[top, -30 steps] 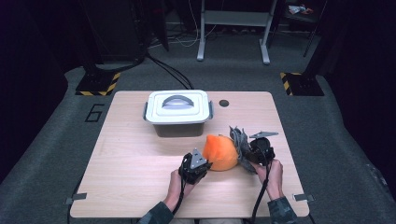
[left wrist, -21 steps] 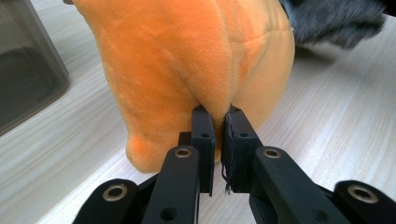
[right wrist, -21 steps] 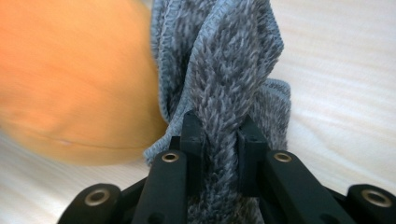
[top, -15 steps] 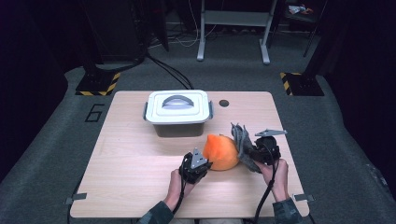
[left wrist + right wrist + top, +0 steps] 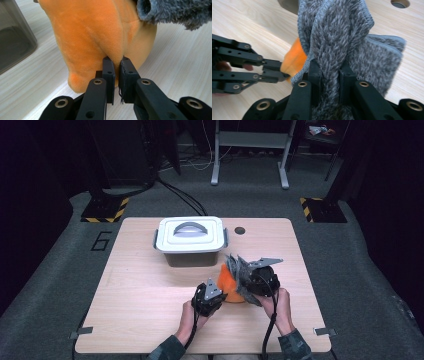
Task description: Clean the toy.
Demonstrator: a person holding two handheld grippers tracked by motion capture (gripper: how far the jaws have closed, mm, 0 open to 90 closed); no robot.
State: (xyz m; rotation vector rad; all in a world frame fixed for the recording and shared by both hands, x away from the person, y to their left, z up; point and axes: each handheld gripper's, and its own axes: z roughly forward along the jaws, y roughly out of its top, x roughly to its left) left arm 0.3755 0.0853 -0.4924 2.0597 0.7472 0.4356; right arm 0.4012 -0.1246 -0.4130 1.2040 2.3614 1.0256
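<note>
The lidded box (image 5: pixel 190 241) sits mid-table (image 5: pixel 125 290) — the plush toy (image 5: pixel 229 287) just before it, rightward.

orange plush (image 5: pixel 100 32), grey fuzzy cloth (image 5: pixel 342 37)

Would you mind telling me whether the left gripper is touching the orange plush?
Touching: in the left gripper view, the left gripper has its jaws shut on a fold of the orange plush.

One orange plush (image 5: pixel 231 285), one grey cloth (image 5: pixel 238 268), one box (image 5: pixel 190 240)
</note>
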